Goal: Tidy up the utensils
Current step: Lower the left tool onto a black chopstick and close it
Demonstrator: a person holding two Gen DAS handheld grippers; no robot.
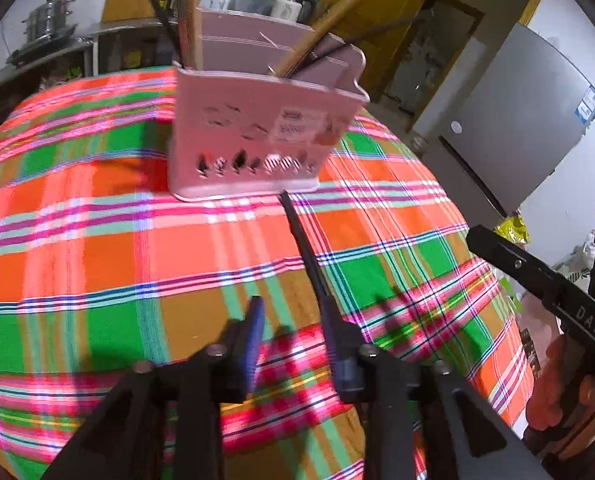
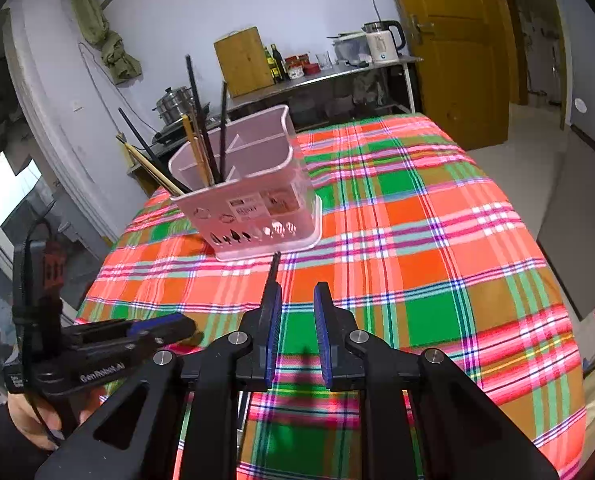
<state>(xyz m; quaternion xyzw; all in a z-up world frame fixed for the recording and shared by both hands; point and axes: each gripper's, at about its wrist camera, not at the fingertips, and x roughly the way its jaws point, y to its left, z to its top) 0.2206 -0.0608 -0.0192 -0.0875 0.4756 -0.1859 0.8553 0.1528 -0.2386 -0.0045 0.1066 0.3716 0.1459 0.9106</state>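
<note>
A pink utensil holder [image 1: 257, 136] stands on the plaid tablecloth [image 1: 97, 248], with several black and wooden chopsticks upright in it; it also shows in the right wrist view [image 2: 253, 200]. A black chopstick [image 1: 303, 248] lies on the cloth, its far tip near the holder's base. My left gripper [image 1: 293, 320] is open, and the chopstick runs along the inside of its right finger. In the right wrist view the chopstick's tip [image 2: 274, 266] pokes out past the left finger of my open right gripper [image 2: 297, 300]. The left gripper [image 2: 137, 336] sits at lower left there.
A grey fridge [image 1: 517, 120] and a yellow door [image 2: 457, 40] stand to the right. A metal shelf [image 2: 337, 72] behind the table carries a kettle, bottles and a cutting board. Steel pots [image 2: 177, 104] sit at back left. The table edge drops off on the right.
</note>
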